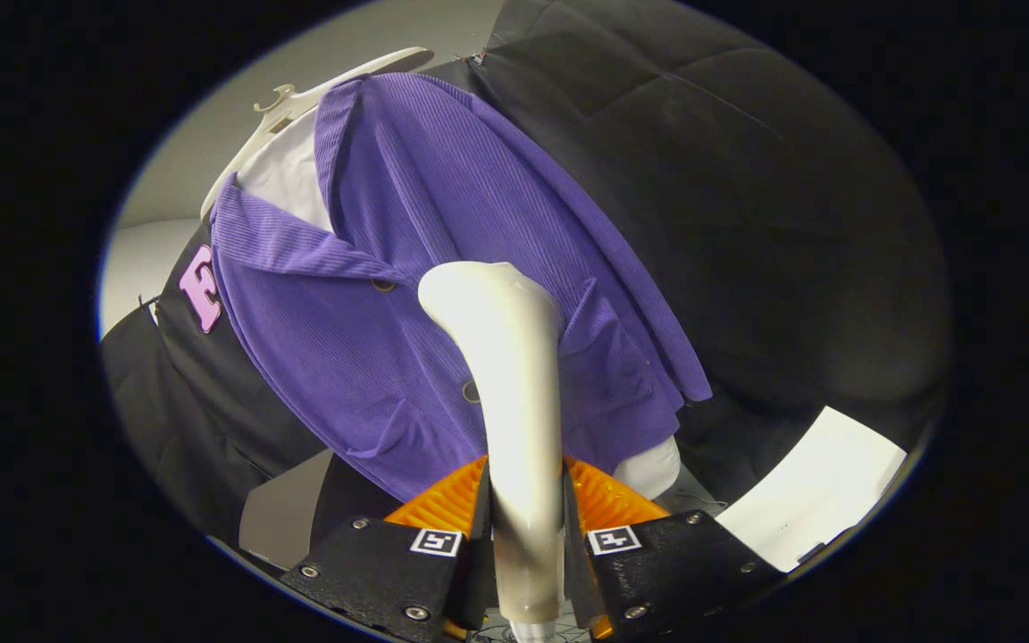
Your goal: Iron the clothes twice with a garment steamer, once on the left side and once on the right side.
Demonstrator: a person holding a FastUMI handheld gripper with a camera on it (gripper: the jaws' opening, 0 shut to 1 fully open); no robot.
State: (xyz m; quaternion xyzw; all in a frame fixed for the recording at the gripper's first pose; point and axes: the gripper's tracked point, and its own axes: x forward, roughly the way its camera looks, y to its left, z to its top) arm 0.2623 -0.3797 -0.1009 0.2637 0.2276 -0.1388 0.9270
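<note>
the gripper (525, 527) has its two fingers clamped on the handle of the garment steamer (514, 402), one finger pressing each side of the pale, glossy shaft, which rises straight out from between them and ends in a rounded, bent head just ahead. that head lies over the front of the purple shirt (443, 295), close by the button line; whether it touches the cloth cannot be told. one dark button (382, 285) sits just to the left of the head, and another (471, 392) peeks out at the left edge of the shaft, nearer the fingers. the shirt is ribbed corduroy with an open collar, hung on a white hanger (300, 103) well beyond the fingers, and the whole garment leans across the view at a slant. its lower hem runs just ahead of the fingertips, and its right edge falls away in a long fold to a point right of the shaft, with dark space open past it. a white inner garment (287, 174) shows at the neck, and a white patch shows below the hem, right of the shaft. behind the shirt hangs the booth's black cloth wall (747, 205), creased in broad folds on the right, where there is wide free room. a pale grey wall (211, 125) shows beyond the hanger, and a white sheet (814, 500) lies right of the fingers, apart from the shirt.
</note>
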